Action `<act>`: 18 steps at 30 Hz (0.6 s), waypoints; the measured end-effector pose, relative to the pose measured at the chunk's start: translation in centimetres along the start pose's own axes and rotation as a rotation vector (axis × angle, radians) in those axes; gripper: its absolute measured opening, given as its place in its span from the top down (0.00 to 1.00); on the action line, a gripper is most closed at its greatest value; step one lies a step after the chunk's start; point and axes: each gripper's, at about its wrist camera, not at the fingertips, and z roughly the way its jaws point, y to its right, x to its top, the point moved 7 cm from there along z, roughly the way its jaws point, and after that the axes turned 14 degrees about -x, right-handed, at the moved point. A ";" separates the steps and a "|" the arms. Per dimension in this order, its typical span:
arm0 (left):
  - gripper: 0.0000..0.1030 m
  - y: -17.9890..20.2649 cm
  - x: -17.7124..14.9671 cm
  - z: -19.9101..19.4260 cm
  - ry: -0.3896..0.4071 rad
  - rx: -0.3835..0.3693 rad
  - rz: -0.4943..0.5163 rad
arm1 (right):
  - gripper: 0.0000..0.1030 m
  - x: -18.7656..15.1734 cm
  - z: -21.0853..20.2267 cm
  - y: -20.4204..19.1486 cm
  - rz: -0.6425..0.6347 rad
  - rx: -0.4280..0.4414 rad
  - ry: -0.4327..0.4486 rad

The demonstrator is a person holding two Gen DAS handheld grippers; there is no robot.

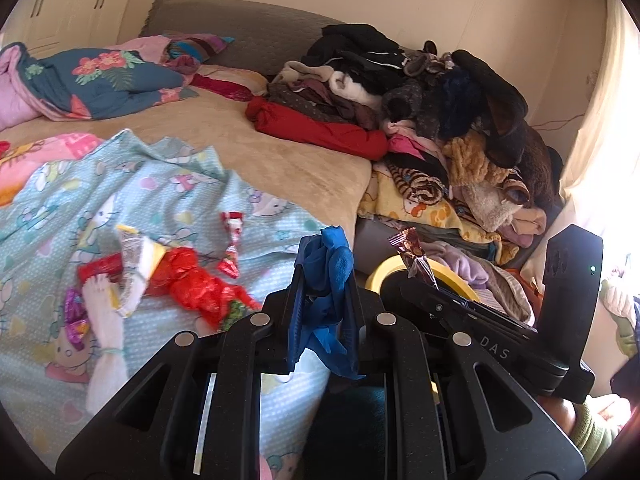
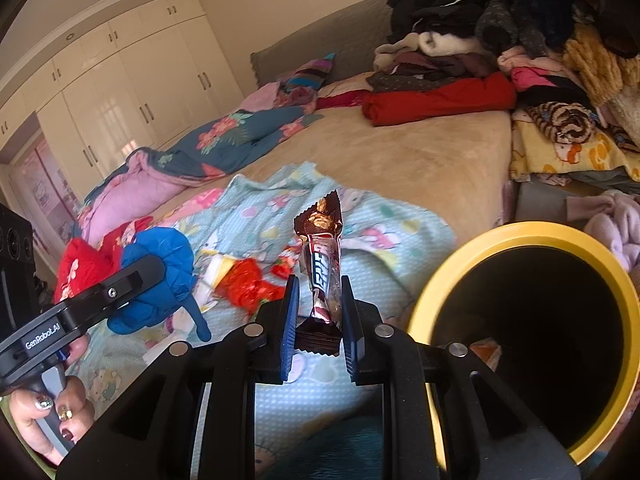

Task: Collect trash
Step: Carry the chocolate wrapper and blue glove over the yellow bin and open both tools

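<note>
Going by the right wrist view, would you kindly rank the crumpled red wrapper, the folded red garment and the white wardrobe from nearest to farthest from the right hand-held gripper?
From the right hand-held gripper, which holds a brown candy wrapper:
1. Crumpled red wrapper, just left on the patterned blanket.
2. Folded red garment, across the bed, upper right.
3. White wardrobe, at the back wall, upper left.

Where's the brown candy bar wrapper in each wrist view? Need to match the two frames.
Left wrist: brown candy bar wrapper right of centre, sticking up from the right gripper, in front of the yellow-rimmed bin.
Right wrist: wrapper dead centre, upright between the gripper's fingers, bin to its right.
Shared landmark: the red folded garment on the beige bed.
</note>
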 end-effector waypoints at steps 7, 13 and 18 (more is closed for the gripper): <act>0.88 2.3 0.5 2.3 -0.006 -0.029 0.017 | 0.81 0.8 -0.4 3.6 0.058 -0.038 0.020; 0.88 3.6 0.4 3.8 -0.023 -0.044 0.034 | 0.81 1.1 -0.8 6.5 0.102 -0.070 0.032; 0.88 4.5 0.0 4.7 -0.038 -0.055 0.044 | 0.81 1.2 -1.0 8.1 0.124 -0.092 0.036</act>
